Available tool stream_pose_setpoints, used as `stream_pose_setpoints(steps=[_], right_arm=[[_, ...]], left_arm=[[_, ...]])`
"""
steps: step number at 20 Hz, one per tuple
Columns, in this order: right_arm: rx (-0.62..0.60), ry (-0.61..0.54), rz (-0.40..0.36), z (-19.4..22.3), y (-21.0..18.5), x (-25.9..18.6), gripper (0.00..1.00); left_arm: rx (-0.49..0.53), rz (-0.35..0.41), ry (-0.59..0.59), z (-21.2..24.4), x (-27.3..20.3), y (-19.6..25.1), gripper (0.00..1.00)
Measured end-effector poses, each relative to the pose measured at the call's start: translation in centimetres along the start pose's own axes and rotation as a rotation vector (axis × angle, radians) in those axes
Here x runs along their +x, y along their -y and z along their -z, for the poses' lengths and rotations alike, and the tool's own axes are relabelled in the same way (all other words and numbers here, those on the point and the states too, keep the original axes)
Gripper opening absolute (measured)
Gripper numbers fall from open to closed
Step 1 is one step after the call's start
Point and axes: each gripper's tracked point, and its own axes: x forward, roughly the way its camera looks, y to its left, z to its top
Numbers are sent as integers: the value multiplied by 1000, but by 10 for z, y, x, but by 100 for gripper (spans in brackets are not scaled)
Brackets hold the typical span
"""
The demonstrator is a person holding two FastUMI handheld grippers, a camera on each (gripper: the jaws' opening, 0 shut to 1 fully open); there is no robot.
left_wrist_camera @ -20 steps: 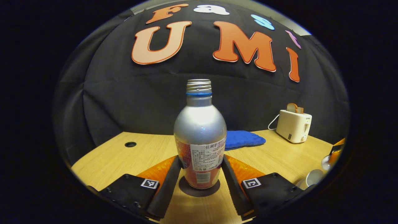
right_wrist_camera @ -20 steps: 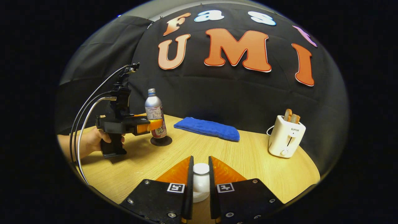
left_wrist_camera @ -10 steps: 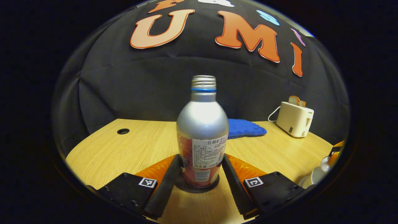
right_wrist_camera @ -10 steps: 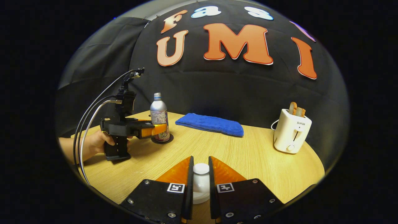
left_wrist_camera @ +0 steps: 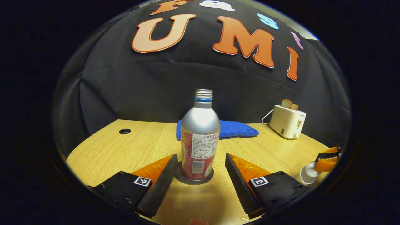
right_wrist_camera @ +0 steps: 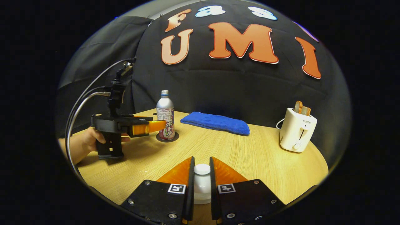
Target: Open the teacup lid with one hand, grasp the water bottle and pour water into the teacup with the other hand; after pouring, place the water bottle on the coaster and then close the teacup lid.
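Since the water bottle (left_wrist_camera: 200, 140) sits upright on its coaster (left_wrist_camera: 194, 178), your left gripper (left_wrist_camera: 200, 175) hangs wide apart w/ nothing held; right gripper (right_wrist_camera: 202, 184) pinches the teacup lid (right_wrist_camera: 202, 184), ready for closing.

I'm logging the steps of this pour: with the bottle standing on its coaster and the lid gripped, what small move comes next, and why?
Probably carry the teacup lid to the teacup and lower it on. The water bottle stands upright on the coaster, and the left gripper is open with gaps on both sides of it, so placing looks done. The right gripper is shut on the lid, the one step left.
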Motion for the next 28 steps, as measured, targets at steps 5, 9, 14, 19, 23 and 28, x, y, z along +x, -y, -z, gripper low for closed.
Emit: stream_pose_setpoints(steps=[5,9,14,19,23,28], right_arm=[[-16,-14,8,10,1,4,23],[-52,-8,21,12,-1,6,27],[-24,52,21,-11,0,-3,33],[-17,194,87,-64,25,-29,37],[-51,282,179,-99,53,-54,61],[-36,369,228,-126,66,-77,79]], left_arm=[[37,-2,113,-34,-52,12,99],[48,17,181,-55,-81,25,99],[59,3,222,-68,-98,27,99],[72,-32,264,-85,-115,24,98],[68,-62,288,-91,-126,25,96],[74,-108,316,-102,-142,21,100]])
